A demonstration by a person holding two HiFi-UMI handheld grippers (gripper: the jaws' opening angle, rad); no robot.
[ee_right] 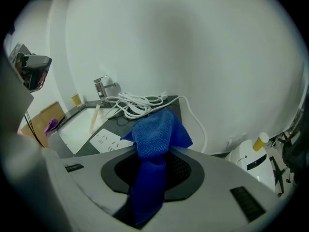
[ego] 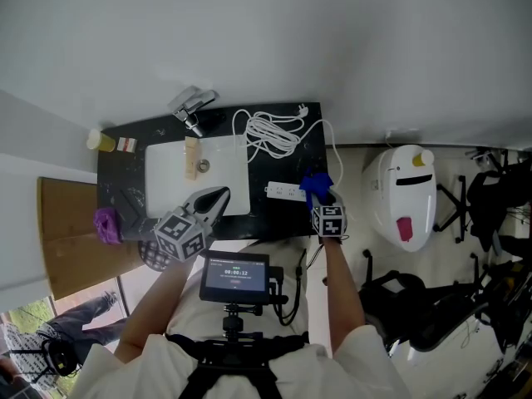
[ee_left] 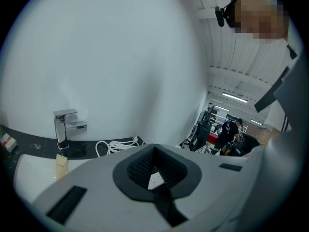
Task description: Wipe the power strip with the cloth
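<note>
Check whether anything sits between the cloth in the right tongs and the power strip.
Nothing visible does. The right tongs hold the blue cloth close by the power strip, only bare counter between. The coiled cable lies beyond the strip.

I'm working a washstand rigged in a lab hall: sink point(ego: 170, 173) and faucet point(ego: 193, 105) on a black tabletop point(ego: 276, 169), black stands point(ego: 455, 199) beside it.

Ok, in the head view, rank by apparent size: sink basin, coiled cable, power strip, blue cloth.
1. sink basin
2. coiled cable
3. power strip and blue cloth look alike; the cloth is bunched in the right gripper, so I leave them tied.
</note>
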